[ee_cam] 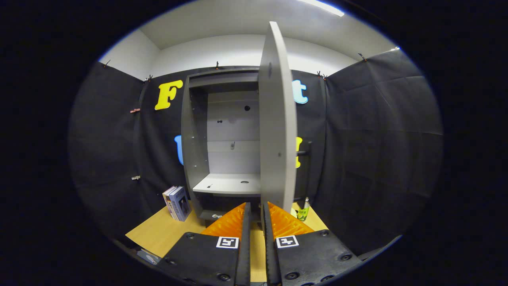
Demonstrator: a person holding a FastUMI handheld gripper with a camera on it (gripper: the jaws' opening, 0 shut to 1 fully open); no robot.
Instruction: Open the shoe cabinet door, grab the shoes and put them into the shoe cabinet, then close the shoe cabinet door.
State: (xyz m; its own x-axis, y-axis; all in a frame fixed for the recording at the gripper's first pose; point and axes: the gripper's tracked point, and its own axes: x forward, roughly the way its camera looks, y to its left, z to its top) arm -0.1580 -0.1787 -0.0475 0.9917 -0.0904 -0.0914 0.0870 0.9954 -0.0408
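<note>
Gripper fingers nearly closed, narrow gap, tips at the lower edge of the open cabinet door; contact unclear. Cabinet holds no shoes. Risk: the door edge slips free and swings partway shut.

no text reads clearly: the books and bottle carry print too small.

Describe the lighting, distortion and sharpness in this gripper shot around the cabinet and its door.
Gripper view: fisheye bends the open cabinet door into a bowed slab, seen nearly edge-on just ahead of the gripper, whose fingers stand almost closed with a thin gap; a ceiling light glares at the top; the shoe cabinet interior is evenly lit, its lower compartment in shadow; the books and the bottle look sharp.
</note>
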